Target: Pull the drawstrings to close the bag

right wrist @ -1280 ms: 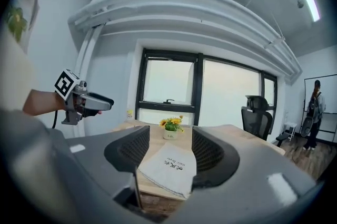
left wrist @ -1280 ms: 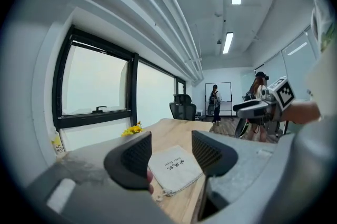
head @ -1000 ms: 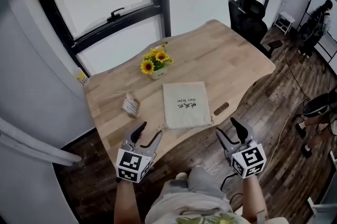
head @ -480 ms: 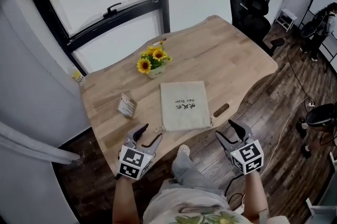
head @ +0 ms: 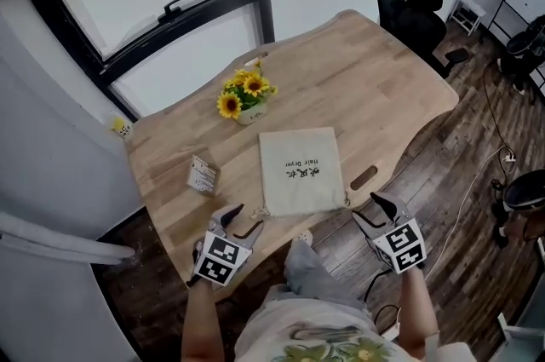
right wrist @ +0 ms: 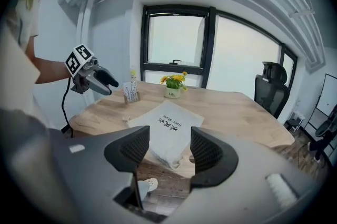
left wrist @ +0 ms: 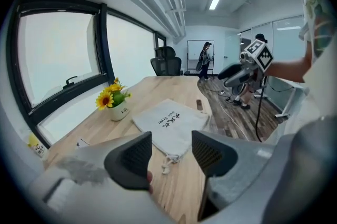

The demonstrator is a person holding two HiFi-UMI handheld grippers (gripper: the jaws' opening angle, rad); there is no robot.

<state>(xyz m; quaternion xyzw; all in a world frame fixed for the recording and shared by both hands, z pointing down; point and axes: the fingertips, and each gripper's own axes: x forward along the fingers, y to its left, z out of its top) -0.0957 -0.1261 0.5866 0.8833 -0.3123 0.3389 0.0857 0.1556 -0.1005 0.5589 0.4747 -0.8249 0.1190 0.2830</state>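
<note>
While the left tool (head: 243,220) and right tool (head: 368,209) gape empty, the bag (head: 300,170) lies flat, print illegible.

Wooden table (head: 387,88), dark-framed window (head: 162,11)

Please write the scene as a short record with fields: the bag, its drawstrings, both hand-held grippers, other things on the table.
bag: beige cloth bag, flat on wooden table
drawstrings: knotted ends at both near corners, left drawstring end, right drawstring end, neither held
left hand-held gripper: open, empty
right hand-held gripper: open, empty
other: sunflower pot, small card stand
</note>
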